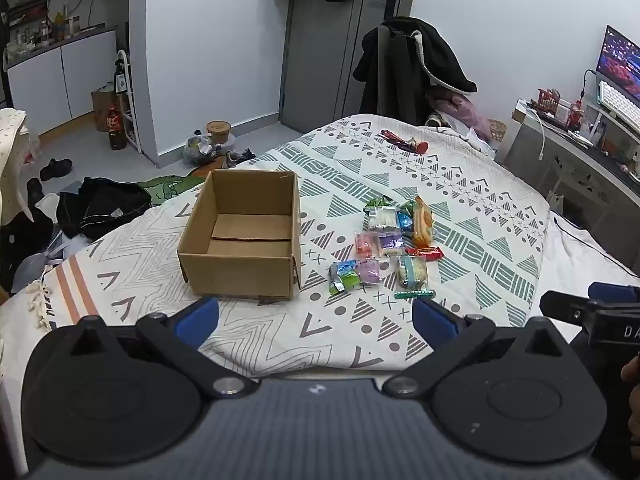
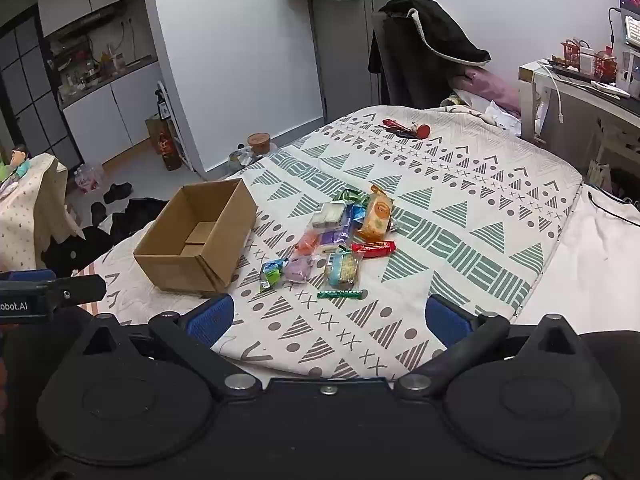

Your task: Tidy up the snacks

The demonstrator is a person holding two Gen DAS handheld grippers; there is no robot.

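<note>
Foil and plastic snacks point(image 1: 390, 240) lay in a loose pile on the bed point(image 1: 480, 216), just right of the box point(image 1: 244, 236), which stood open and empty. Judged light, crinkly and slippery; the wafers inside probably fragile. You would do best pinching each packet across its middle or a crimped end. Your left gripper point(image 1: 316, 316) and right gripper point(image 2: 329, 316) both stood wide, holding nothing, near edge of bed. Quilt soft and yielding. Room cluttered; desk point(image 1: 576, 160) at right.
</note>
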